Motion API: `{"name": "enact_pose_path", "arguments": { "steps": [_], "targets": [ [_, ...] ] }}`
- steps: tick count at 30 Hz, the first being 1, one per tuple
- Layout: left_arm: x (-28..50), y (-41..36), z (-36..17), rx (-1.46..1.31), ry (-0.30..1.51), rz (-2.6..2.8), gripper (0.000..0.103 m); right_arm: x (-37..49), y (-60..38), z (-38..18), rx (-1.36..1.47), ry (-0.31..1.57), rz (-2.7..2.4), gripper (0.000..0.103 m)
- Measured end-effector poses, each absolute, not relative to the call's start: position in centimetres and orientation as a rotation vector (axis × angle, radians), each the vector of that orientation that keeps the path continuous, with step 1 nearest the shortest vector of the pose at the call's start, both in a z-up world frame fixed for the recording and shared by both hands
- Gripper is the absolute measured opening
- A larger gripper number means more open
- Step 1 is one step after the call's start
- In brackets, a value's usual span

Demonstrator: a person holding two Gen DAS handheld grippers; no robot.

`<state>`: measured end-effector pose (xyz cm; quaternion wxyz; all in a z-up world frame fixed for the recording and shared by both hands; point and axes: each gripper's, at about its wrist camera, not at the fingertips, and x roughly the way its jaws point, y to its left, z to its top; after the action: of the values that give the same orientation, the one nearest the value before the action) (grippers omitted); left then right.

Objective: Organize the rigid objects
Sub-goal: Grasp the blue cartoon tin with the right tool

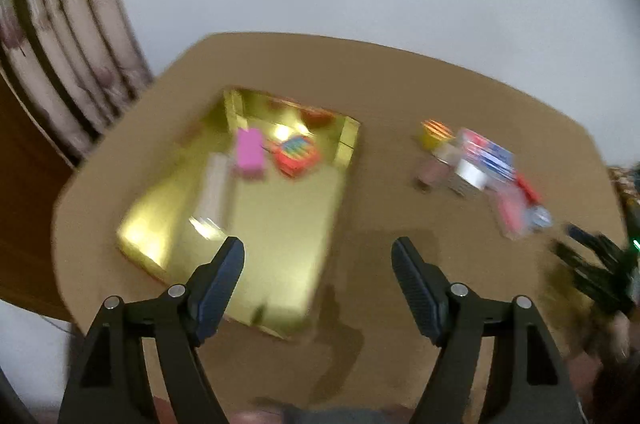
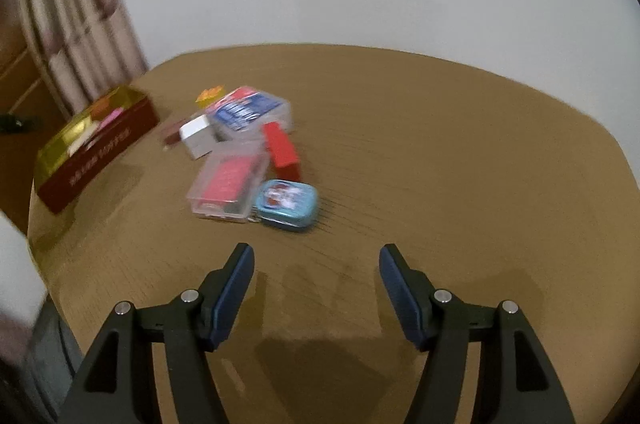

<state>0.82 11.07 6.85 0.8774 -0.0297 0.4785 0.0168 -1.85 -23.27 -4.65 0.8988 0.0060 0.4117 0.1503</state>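
The left gripper [image 1: 318,260] is held above the brown counter [image 1: 400,96], its jaws spread wide with nothing between them. Under its left finger, from 9 to 12 o'clock of the jaws, a gold-lined box [image 1: 280,224] is seen lying open; a pink block [image 1: 249,154], a pale upright piece [image 1: 212,188] and a red, multicoloured cube [image 1: 298,154] are found inside it, toward its far end. The view is blurred by motion.

The right gripper [image 2: 316,260] is likewise held over the counter [image 2: 440,144], jaws wide apart and empty. At about 11 o'clock of it a loose cluster is gathered: a blue tin [image 2: 287,205] nearest, touching a clear case with red contents [image 2: 229,186]; behind these a red block [image 2: 282,156], a white box [image 2: 198,136] and a clear case with blue and red cards [image 2: 250,112]. The gold-lined box [image 2: 96,144], dark red outside, is seen at 10 o'clock, well apart from the cluster.
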Motion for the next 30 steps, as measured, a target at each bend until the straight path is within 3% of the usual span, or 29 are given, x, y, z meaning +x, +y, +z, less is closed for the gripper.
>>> {"name": "enact_pose_path", "arguments": {
  "steps": [9,15,19,21,30],
  "targets": [
    [-3.3,6.7,3.4,-0.126,1.064,-0.074,0.072,2.1,-22.8,-4.5,0.173,0.895,0.219,0.067],
    [-3.4,5.5,2.6,-0.103,1.083,-0.093,0.072,2.8,-21.6,-5.8,0.133,0.916,0.144,0.066],
    [-3.5,5.0,2.1,-0.091,1.096,-0.111,0.073,3.0,-21.2,-6.2,0.119,0.923,0.101,0.055],
    [-3.5,4.8,1.6,-0.091,1.107,-0.118,0.073,3.2,-21.2,-6.3,0.115,0.924,0.095,0.043],
    [-5.1,4.2,2.1,-0.043,1.048,-0.062,0.073,2.7,-20.8,-5.5,0.08,0.917,0.095,0.043]
  ]
}}
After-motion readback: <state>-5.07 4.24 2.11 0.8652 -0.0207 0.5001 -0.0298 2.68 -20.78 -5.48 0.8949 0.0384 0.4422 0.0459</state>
